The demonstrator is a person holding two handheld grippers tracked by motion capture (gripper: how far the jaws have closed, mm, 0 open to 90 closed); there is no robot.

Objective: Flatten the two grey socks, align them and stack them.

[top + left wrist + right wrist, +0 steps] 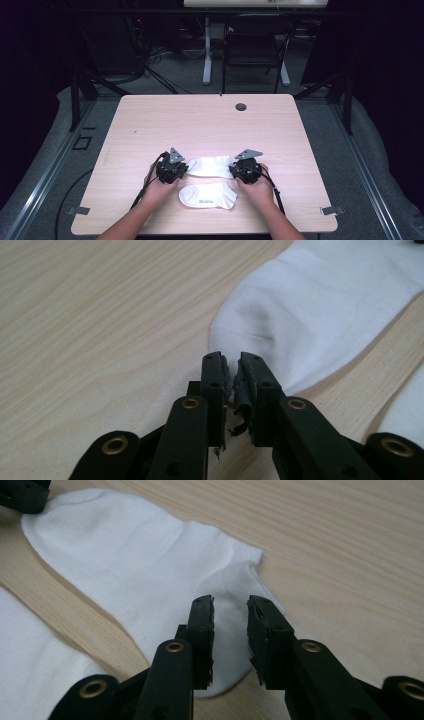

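Two white ankle socks lie on the light wooden table [200,120]. The far sock [210,166] stretches between my two grippers, and the near sock [209,196] lies just in front of it. My left gripper [186,167] sits at the far sock's toe end [310,315]. Its jaws [232,365] stand a narrow gap apart with no cloth between them, and the toe lies just beside the right jaw. My right gripper [232,170] is at the cuff end, open [230,610], its jaws straddling the ribbed cuff [240,585] without pressing on it.
A round cable hole [241,106] sits near the table's far edge. A dark chair [252,45] and desk legs stand beyond the table. The near sock's edge [410,405] shows at the lower right of the left gripper view.
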